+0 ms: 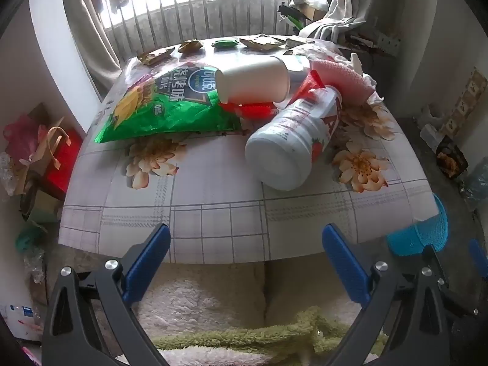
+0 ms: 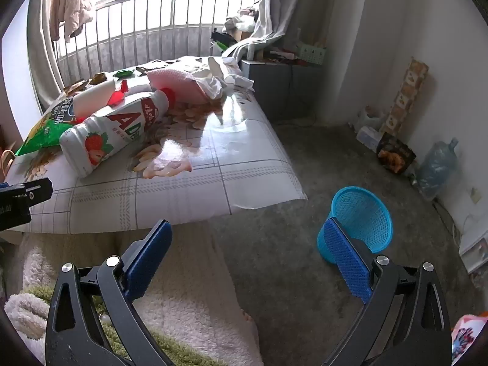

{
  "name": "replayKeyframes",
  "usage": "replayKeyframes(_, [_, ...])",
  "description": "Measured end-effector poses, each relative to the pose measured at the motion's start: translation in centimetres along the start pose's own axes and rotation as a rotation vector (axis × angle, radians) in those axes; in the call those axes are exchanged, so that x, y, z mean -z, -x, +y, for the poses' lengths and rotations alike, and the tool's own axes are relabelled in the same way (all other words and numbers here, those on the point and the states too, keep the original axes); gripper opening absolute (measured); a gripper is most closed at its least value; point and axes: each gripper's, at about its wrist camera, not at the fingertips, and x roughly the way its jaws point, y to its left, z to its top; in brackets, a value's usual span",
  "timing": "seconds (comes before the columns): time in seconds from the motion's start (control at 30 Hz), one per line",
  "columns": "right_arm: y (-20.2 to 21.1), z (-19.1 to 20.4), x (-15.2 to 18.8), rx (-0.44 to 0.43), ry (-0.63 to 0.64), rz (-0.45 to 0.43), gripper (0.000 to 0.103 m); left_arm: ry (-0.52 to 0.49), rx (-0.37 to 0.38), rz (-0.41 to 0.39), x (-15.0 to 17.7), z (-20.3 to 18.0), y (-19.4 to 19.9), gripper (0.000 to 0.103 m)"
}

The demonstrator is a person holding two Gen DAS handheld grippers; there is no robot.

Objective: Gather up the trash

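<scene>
Trash lies on a floral-clothed table: a green chip bag, a white paper cup on its side, a white strawberry drink bottle lying down, a pink sponge-like roll and crumpled tissue. My left gripper is open and empty, just before the table's near edge. My right gripper is open and empty, off the table's right corner. The bottle, the bag and a blue mesh bin on the floor show in the right wrist view.
Small wrappers lie along the table's far edge by a railing. The blue bin stands right of the table. Bags and boxes crowd the floor at left. A water jug and clutter line the right wall.
</scene>
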Motion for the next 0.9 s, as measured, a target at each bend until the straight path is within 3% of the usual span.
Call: replayKeyframes(0.9, [-0.4,-0.6,0.2,-0.003,-0.005,0.004,0.095,0.0,0.003,0.012,0.4,-0.3,-0.6,0.098])
